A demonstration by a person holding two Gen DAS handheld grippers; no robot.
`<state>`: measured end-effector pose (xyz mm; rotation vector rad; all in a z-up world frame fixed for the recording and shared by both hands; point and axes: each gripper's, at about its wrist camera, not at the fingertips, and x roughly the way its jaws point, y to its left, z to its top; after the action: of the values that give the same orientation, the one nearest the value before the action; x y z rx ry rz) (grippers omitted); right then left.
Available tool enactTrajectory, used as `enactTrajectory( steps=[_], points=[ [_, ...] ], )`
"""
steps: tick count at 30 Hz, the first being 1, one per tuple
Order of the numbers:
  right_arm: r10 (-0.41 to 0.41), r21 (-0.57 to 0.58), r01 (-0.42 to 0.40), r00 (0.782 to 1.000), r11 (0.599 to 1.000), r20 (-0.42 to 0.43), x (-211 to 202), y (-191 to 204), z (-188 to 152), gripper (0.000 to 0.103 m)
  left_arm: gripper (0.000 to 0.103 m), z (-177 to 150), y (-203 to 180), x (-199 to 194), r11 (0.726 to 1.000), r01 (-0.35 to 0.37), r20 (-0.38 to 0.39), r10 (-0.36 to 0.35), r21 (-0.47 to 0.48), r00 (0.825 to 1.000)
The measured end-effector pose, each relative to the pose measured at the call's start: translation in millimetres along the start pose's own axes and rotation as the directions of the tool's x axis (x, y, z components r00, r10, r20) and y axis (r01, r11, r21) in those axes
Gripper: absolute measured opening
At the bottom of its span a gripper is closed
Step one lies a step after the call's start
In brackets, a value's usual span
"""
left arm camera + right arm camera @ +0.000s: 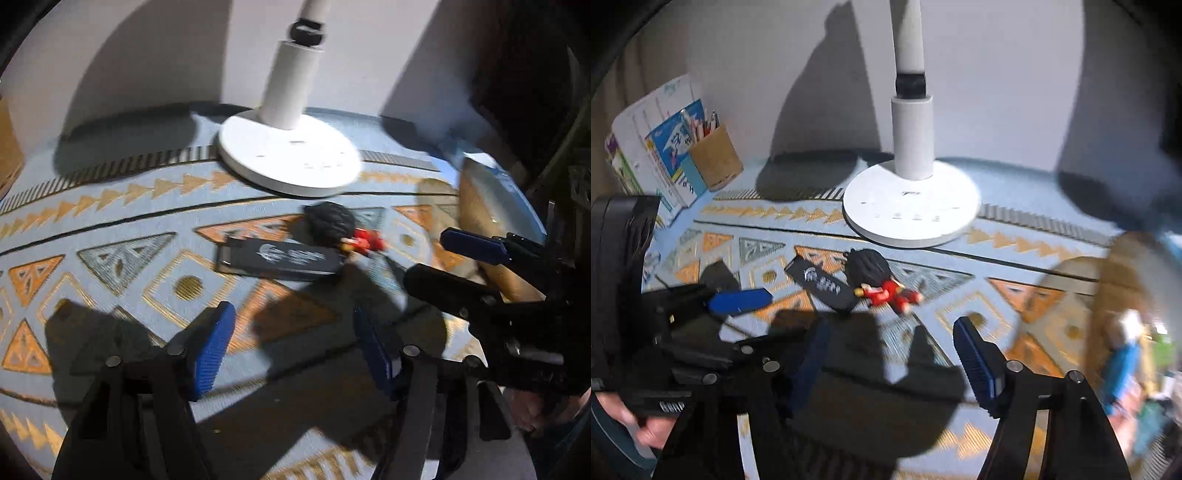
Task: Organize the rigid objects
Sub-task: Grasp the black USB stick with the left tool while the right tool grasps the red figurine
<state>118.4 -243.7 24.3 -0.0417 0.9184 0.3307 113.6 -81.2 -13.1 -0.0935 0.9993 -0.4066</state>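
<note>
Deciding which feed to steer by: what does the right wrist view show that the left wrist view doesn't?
Only the right wrist view: the books and pencil holder by the wall. Only the left wrist view: nothing distinct, since the right edge is blurred. Both: the lamp base, black stick, red figurine, and both grippers, left gripper and right gripper, open and empty.

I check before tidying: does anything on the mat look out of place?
Yes. A small red toy figure with black hair lies on its side beside a flat black rectangular case, both loose before the white lamp base.
</note>
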Motion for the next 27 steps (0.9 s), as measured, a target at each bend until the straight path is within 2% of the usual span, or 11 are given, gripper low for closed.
enactTrajectory(
  steps=[3,7,9,10,11,12,15,18,20,27],
  points=[
    [0.079,0.048,-0.079,0.997,0.996,-0.008,19.0,-9.9,10.6,0.066,0.061,6.6,12.2,1.7,1.000,0.026,0.013,-0.026,-0.011,1.000],
    [0.074,0.019,-0.073,0.997,0.997,-0.028,36.6,-6.2,19.8,0.066,0.061,10.7,15.5,2.2,0.997,0.074,-0.016,-0.074,0.014,0.997],
    [0.078,-0.005,-0.078,0.996,0.997,-0.041,44.2,-0.2,21.7,0.065,0.061,9.8,21.2,-0.1,0.993,0.119,-0.015,-0.119,-0.008,0.993],
    [0.051,-0.024,-0.052,0.998,0.998,-0.046,49.8,4.5,22.1,0.064,0.061,9.3,23.8,-0.7,0.990,0.140,-0.012,-0.140,-0.018,0.990],
    [0.032,-0.036,-0.034,0.998,0.999,-0.047,53.1,5.6,22.3,0.055,0.061,9.1,25.3,-1.4,0.990,0.139,-0.006,-0.139,-0.023,0.990],
    [0.017,-0.036,-0.018,0.999,0.999,-0.027,54.4,5.5,23.1,0.051,0.061,9.3,25.2,-0.7,0.989,0.143,-0.004,-0.143,-0.024,0.990],
    [0.080,0.028,-0.080,0.997,0.996,-0.012,53.1,-8.0,22.9,0.037,0.061,10.6,19.5,0.7,0.992,0.123,-0.007,-0.123,-0.012,0.992],
    [0.047,0.098,-0.049,0.999,0.994,0.016,45.0,-27.5,16.0,0.032,0.061,13.0,10.0,5.5,0.995,0.094,-0.008,-0.094,0.019,0.996],
    [0.044,0.155,-0.048,0.999,0.987,0.029,37.6,-42.7,7.9,0.032,0.061,17.1,3.3,10.5,0.997,0.061,-0.005,-0.061,0.045,0.998],
    [0.086,0.180,-0.095,0.995,0.979,0.054,31.6,-56.1,0.3,0.032,0.061,34.5,-14.7,30.6,0.994,-0.017,0.006,0.016,0.105,1.000]
  ],
)
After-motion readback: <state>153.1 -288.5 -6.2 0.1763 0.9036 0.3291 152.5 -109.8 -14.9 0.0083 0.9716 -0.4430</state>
